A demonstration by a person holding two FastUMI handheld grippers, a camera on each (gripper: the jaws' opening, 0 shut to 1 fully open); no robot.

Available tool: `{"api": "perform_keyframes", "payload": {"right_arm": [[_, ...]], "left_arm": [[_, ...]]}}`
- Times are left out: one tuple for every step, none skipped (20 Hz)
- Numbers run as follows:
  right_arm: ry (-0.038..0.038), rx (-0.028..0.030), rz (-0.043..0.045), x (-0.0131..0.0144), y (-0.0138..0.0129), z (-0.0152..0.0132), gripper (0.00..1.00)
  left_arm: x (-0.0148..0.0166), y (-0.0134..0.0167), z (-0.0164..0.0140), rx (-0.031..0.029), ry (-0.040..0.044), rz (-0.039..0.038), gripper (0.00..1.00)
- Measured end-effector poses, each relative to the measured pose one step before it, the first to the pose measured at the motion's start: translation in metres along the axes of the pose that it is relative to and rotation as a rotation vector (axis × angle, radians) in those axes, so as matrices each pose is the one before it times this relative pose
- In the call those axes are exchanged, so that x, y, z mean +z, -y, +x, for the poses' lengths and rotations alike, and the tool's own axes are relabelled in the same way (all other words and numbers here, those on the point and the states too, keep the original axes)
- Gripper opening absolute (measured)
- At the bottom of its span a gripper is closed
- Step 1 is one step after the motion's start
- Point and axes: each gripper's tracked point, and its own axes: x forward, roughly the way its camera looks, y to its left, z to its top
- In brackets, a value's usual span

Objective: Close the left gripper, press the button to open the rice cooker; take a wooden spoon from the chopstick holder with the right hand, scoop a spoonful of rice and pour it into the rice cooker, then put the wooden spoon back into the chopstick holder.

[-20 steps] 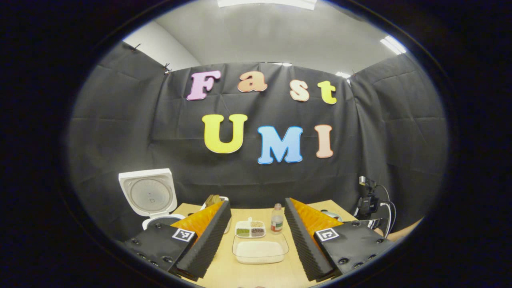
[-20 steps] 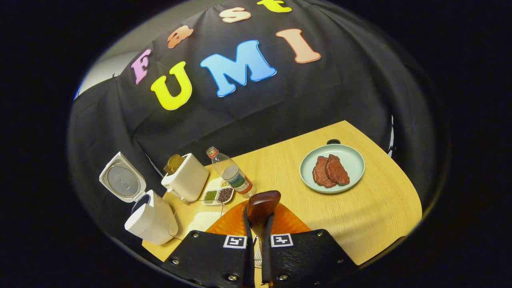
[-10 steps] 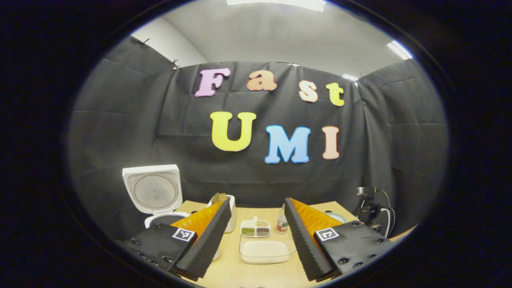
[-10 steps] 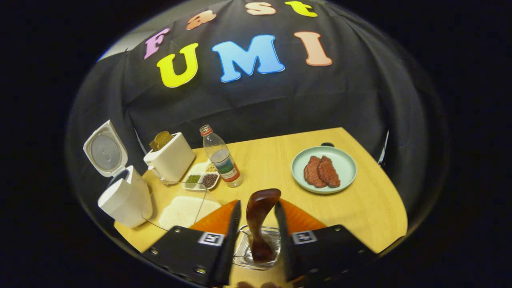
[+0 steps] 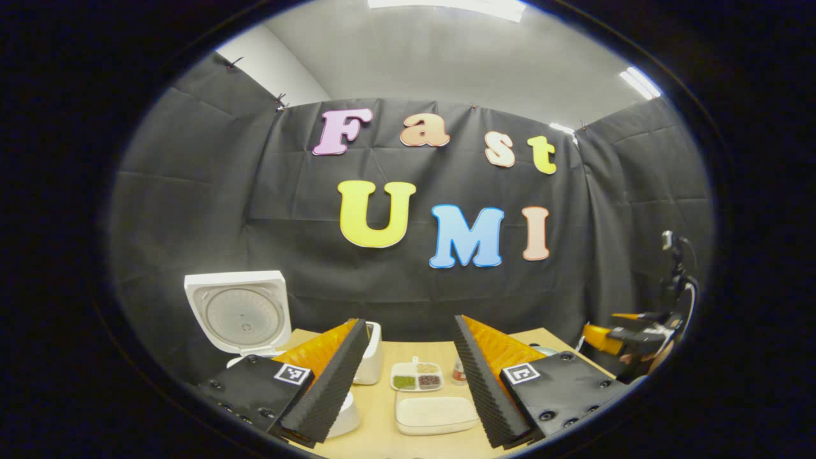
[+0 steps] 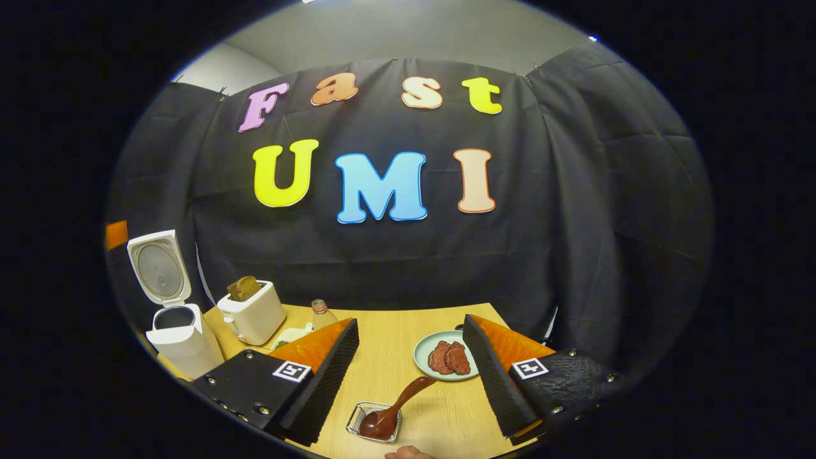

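The wooden surface (image 6: 395, 338) is seen across the lower part of the right gripper view. At its left edge the white rice cooker (image 6: 175, 335) is stood with its lid (image 6: 156, 264) raised upright. Just right of it a white toaster (image 6: 253, 315) with bread in its slot is seen. A pale green plate (image 6: 424, 357) bearing two meat pieces is placed at lower centre. The right tongs (image 6: 411, 376) are spread wide and nothing is held. Between them, at the bottom edge, the wooden spoon (image 6: 398, 405) is leaned in the clear chopstick holder (image 6: 375, 422). In the left gripper view the left tongs (image 5: 408, 376) are likewise spread wide, with the rice container (image 5: 435, 414) seen between them at the bottom.
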Motion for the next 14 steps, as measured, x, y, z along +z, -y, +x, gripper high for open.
{"api": "perform_keyframes", "payload": {"right_arm": [[0.00324, -0.00897, 0.0084, 0.00902, -0.00276, -0.00263, 0.99], [0.01395, 0.0028, 0.00985, 0.00942, -0.00596, -0.00298, 0.99], [0.01102, 0.00365, 0.00901, 0.00728, -0.00643, -0.00092, 0.99], [0.0091, 0.00935, 0.0048, 0.00484, -0.00754, -0.00133, 0.99], [0.00445, 0.0098, 0.00358, 0.00209, -0.0063, -0.00237, 0.99], [0.00085, 0.0076, 0.00047, 0.00122, -0.00607, -0.00083, 0.99], [-0.0016, -0.00046, -0.00459, -0.00042, -0.00337, 0.00138, 0.99], [-0.00561, 0.00213, -0.0067, -0.00288, -0.00366, 0.00206, 0.99], [-0.01133, -0.00113, -0.00699, -0.00535, -0.00365, 0.00242, 0.99], [-0.00927, -0.0007, -0.00044, -0.00319, -0.00338, 0.00086, 0.99], [-0.00324, -0.00162, 0.00499, -0.00172, -0.00335, -0.00026, 0.99], [0.00145, -0.00482, 0.00519, 0.00008, -0.00256, -0.00088, 0.99], [0.00236, -0.00292, 0.0029, 0.00088, -0.00213, 0.00092, 0.99], [-0.00042, -0.00089, -0.00186, -0.00016, -0.00231, 0.00078, 0.99]], "left_arm": [[-0.00289, -0.01085, 0.00372, 0.01514, -0.00558, -0.00126, 0.94], [-0.00095, -0.00852, 0.00151, 0.00945, -0.00189, -0.00827, 0.96], [0.00182, -0.00977, 0.00186, 0.01011, 0.00256, -0.00898, 0.94], [0.00286, -0.00898, 0.00173, 0.00773, 0.00269, -0.00658, 0.94], [0.00222, -0.01019, 0.00246, 0.01163, 0.00234, -0.00346, 0.95], [0.00343, -0.01103, 0.00324, 0.0158, 0.00581, 0.00273, 0.94], [0.0031, -0.01023, 0.00323, 0.01166, 0.0015, 0.00419, 0.94], [0.00223, -0.01121, 0.00305, 0.01698, -0.00672, 0.00564, 0.94], [0.00094, -0.01021, 0.00241, 0.01542, -0.00654, 0.00417, 0.95], [0.00134, -0.00929, 0.00402, 0.00935, -0.00193, 0.00292, 0.95], [0.00361, -0.00836, 0.00407, 0.00682, 0.00148, -0.00107, 0.95], [0.00298, -0.00736, 0.00339, 0.00415, 0.00218, -0.00289, 0.95], [0.00332, -0.00909, 0.00498, 0.00787, 0.0016, -0.00524, 0.96], [0.00478, -0.01149, 0.00482, 0.02188, 0.00628, -0.01072, 0.95]]}}
